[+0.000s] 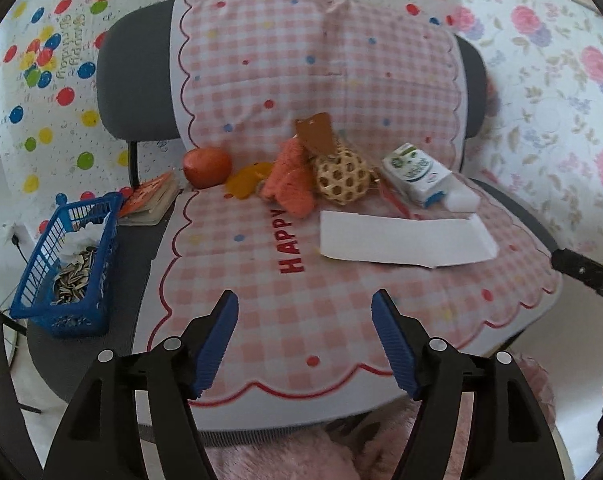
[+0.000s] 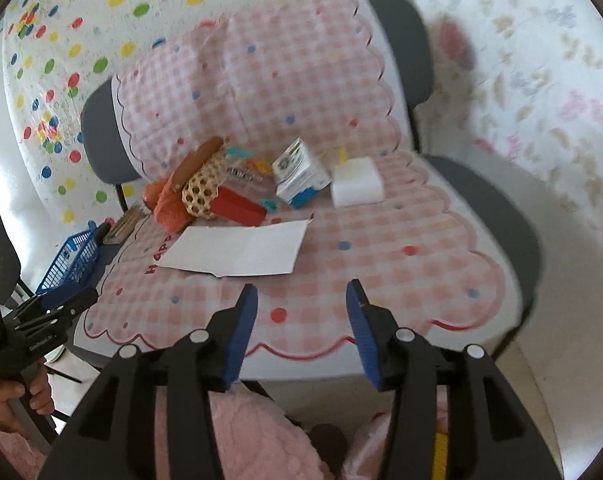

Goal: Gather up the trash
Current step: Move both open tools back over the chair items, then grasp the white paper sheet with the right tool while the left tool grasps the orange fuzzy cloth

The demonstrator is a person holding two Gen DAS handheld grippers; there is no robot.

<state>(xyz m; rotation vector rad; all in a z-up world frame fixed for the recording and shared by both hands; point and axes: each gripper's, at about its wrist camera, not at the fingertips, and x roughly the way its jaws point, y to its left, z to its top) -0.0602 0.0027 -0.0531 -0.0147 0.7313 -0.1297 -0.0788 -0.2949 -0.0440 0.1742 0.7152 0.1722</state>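
A white sheet of paper (image 1: 405, 240) lies flat on the pink checked chair cover (image 1: 341, 312); it also shows in the right wrist view (image 2: 237, 250). Behind it lie a small milk carton (image 1: 415, 172) (image 2: 299, 176), a white sponge block (image 2: 357, 188), orange peel (image 1: 247, 180) and a red wrapper (image 2: 237, 208). A blue basket (image 1: 67, 264) holding seed shells and tissue stands at the seat's left edge. My left gripper (image 1: 305, 344) is open and empty above the seat's front. My right gripper (image 2: 301, 332) is open and empty near the front edge.
A wicker ball (image 1: 343, 176), an orange knitted toy (image 1: 291, 184), an orange fruit (image 1: 207, 168) and a small book (image 1: 151, 200) sit near the chair back. Dotted and floral sheets hang behind. The left gripper's body (image 2: 25, 320) shows at the right wrist view's left.
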